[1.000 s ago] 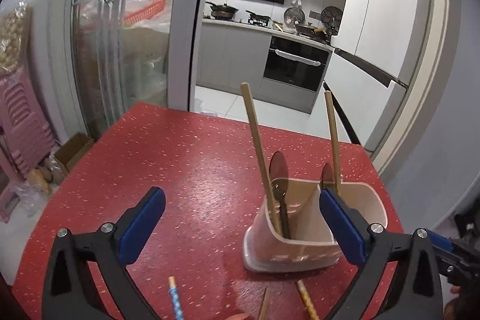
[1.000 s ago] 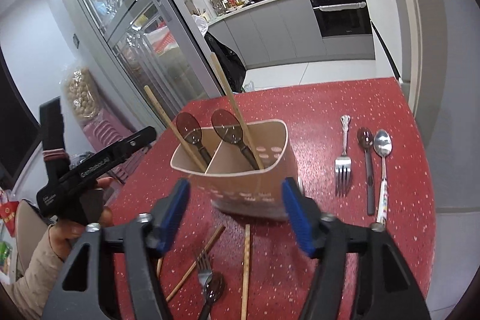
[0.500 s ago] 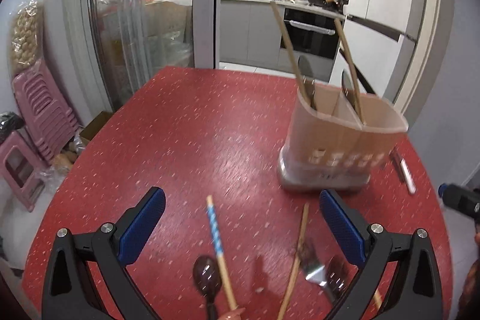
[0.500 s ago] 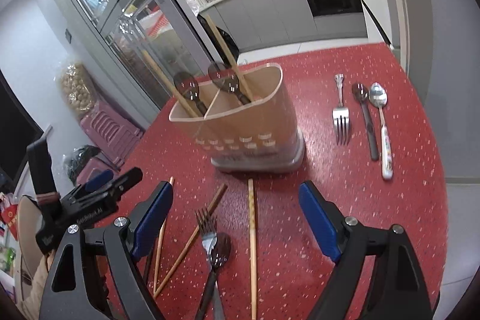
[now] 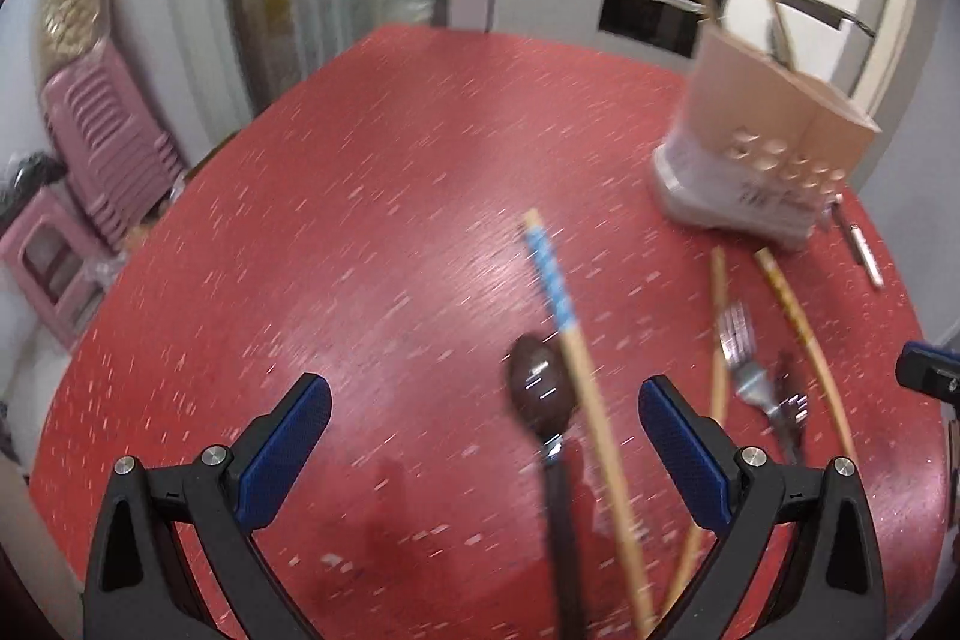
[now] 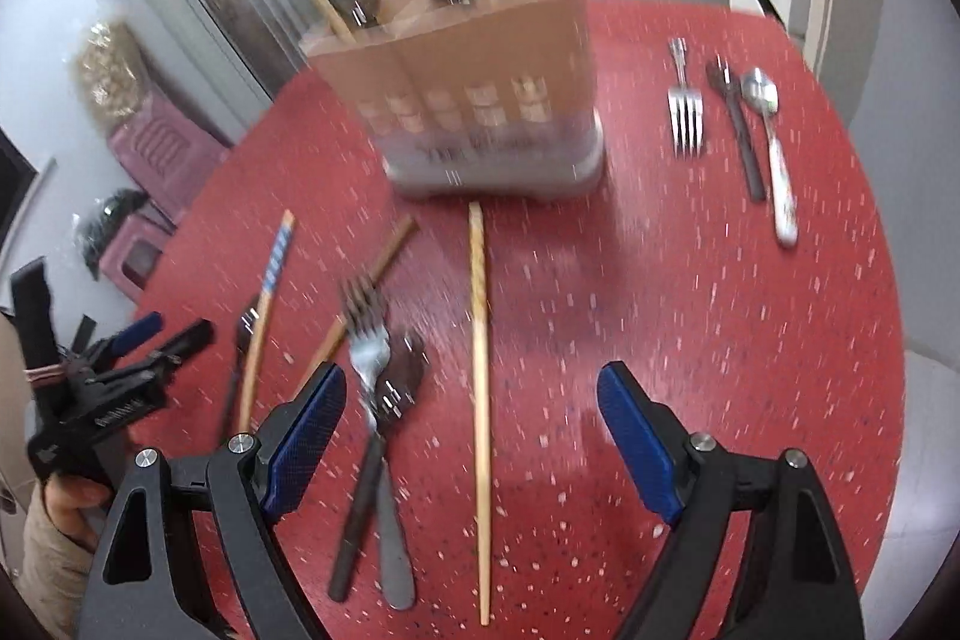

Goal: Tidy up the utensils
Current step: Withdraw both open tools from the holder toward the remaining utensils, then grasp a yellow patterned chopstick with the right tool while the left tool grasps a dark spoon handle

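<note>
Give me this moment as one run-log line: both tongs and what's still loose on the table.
left tongs: open, empty, over dark spoon | right tongs: open, empty, over chopstick | caddy: upright, holds chopsticks, spoons | phase: reaching

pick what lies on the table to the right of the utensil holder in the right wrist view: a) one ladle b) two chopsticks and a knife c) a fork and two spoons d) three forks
c: right of the utensil holder lie a fork, a dark-handled spoon and a white-handled spoon, side by side on the red table.
</note>
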